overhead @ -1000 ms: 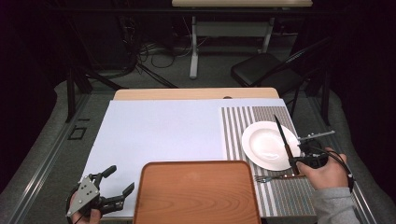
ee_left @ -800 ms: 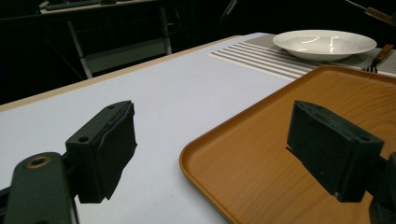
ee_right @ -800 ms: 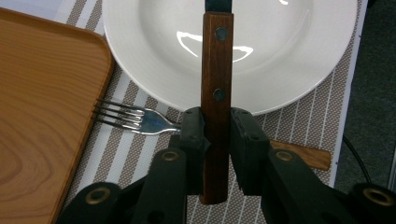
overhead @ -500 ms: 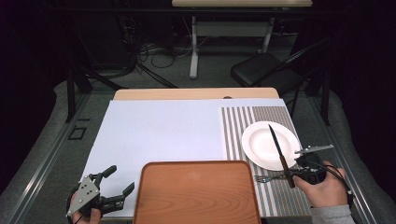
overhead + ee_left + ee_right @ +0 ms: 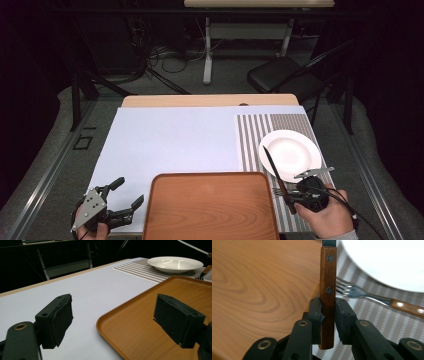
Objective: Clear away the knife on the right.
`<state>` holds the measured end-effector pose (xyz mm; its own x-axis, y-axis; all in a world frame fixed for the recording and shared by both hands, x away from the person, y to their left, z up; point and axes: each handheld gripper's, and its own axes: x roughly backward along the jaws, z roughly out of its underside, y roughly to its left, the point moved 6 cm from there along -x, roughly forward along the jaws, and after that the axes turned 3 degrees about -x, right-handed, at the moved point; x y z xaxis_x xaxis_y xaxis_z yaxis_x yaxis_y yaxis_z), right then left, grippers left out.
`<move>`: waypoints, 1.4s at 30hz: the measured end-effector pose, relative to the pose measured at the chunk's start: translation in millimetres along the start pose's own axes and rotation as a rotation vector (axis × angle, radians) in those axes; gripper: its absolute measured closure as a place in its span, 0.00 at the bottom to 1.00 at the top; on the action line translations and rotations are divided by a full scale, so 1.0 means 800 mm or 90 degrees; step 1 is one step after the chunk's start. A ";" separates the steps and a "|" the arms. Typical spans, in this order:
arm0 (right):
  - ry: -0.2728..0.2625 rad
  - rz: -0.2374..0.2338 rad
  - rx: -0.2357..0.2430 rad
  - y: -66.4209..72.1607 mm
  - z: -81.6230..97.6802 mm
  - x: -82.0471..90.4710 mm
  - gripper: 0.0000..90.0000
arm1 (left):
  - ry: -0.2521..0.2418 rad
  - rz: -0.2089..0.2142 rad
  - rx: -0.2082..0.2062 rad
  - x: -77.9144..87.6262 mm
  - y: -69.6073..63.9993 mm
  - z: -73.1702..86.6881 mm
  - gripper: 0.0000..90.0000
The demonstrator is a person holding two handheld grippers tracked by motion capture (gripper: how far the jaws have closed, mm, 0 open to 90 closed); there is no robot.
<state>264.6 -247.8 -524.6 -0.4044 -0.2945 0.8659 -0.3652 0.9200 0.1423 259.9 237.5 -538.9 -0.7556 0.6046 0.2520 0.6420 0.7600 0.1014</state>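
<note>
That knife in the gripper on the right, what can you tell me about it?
The knife has a dark brown wooden handle with two metal rivets and a long, slim blade that looks dark from above. The right gripper is shut on the lower part of the handle, a black pad pressing on each side. In the high view the knife slants up and away from the hand, its tip over the near left rim of the white plate, above the striped mat and beside the wooden tray.

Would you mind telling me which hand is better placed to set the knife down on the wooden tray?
The right. Its claw is already shut on the knife by its wooden handle, right beside the tray. The left claw is open and empty at the tray's far side.
</note>
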 end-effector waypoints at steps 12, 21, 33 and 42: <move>0.035 -0.045 0.029 0.042 0.014 -0.022 0.84 | 0.000 0.001 -0.002 0.000 -0.001 0.000 0.17; 0.072 -0.068 0.038 0.063 0.033 -0.038 0.84 | 0.001 0.004 -0.006 0.000 -0.003 -0.001 0.17; 0.096 -0.077 0.004 0.075 0.052 -0.055 0.84 | -0.001 0.006 -0.008 0.001 -0.003 -0.001 0.17; 0.133 -0.070 0.006 0.071 0.057 -0.061 0.84 | 0.001 0.007 -0.008 0.001 -0.002 -0.001 0.17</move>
<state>225.1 -192.8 -580.5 -0.1800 -0.3317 0.9261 -0.4061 0.8825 0.2371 258.0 236.5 -538.3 -0.7479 0.6130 0.2547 0.6522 0.7500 0.1101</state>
